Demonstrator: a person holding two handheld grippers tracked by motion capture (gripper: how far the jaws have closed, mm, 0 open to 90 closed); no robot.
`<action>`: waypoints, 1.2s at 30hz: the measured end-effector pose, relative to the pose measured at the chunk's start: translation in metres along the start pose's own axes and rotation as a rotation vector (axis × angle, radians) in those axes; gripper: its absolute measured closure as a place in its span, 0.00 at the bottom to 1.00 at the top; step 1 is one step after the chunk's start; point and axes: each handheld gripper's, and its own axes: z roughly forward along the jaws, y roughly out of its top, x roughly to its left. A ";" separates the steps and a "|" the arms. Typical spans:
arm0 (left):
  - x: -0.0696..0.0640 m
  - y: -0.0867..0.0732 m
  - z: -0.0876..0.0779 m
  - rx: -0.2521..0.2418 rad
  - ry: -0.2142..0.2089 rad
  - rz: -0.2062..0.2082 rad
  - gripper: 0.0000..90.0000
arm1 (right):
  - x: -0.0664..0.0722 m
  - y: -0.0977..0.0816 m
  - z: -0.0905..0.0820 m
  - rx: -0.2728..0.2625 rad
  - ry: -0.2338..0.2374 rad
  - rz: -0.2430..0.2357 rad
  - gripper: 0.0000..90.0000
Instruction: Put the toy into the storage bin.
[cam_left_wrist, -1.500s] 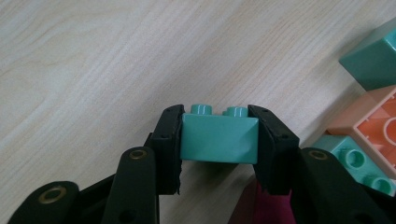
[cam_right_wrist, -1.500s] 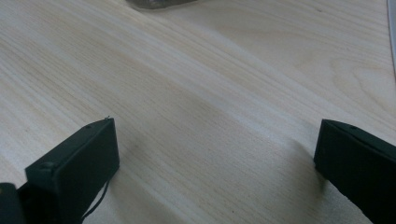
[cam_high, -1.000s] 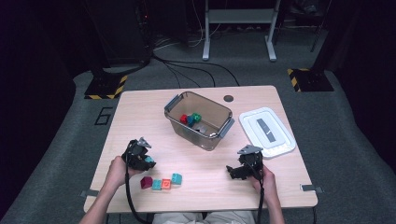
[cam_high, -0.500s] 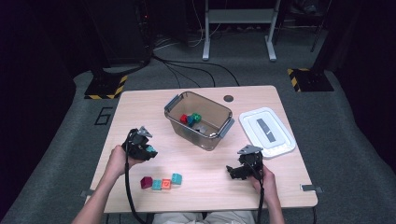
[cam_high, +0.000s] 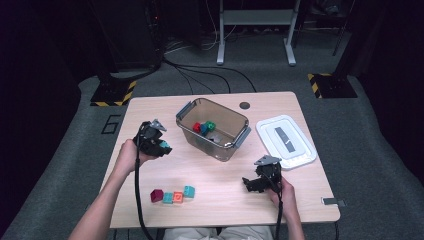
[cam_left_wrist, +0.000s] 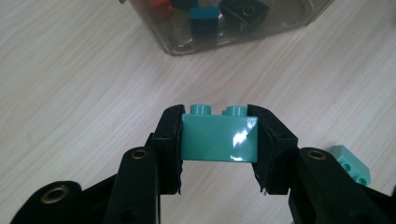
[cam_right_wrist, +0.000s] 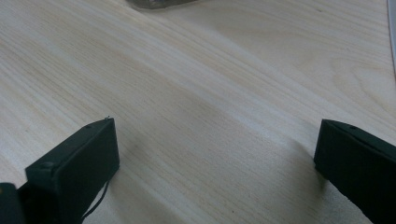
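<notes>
Here the left gripper (cam_left_wrist: 219, 140) clamps the teal brick (cam_left_wrist: 219, 143) squarely between its pads.

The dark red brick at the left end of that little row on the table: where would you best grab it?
Probably from straight above, with the tongs closing on the front and back faces of the dark red brick. Its right side sits against the teal brick next in the row, so there's no room there, while the near and far faces look free.

A light wooden surface (cam_high: 300, 200) stands on grey carpet (cam_high: 380, 130) in a dim room. Beyond its far edge, black cables (cam_high: 200, 70) trail past a white metal frame (cam_high: 255, 20) and yellow-black striped floor plates (cam_high: 112, 92).
</notes>
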 end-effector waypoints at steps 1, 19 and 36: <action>0.001 0.002 -0.001 -0.003 0.001 0.003 0.65 | 0.000 0.000 0.000 -0.001 0.000 -0.001 0.00; 0.016 0.043 -0.017 -0.017 0.028 0.015 0.65 | 0.000 0.000 0.000 0.000 0.000 0.000 0.00; 0.022 0.076 -0.018 -0.025 0.046 0.038 0.65 | 0.000 0.000 0.000 0.001 -0.001 -0.002 0.00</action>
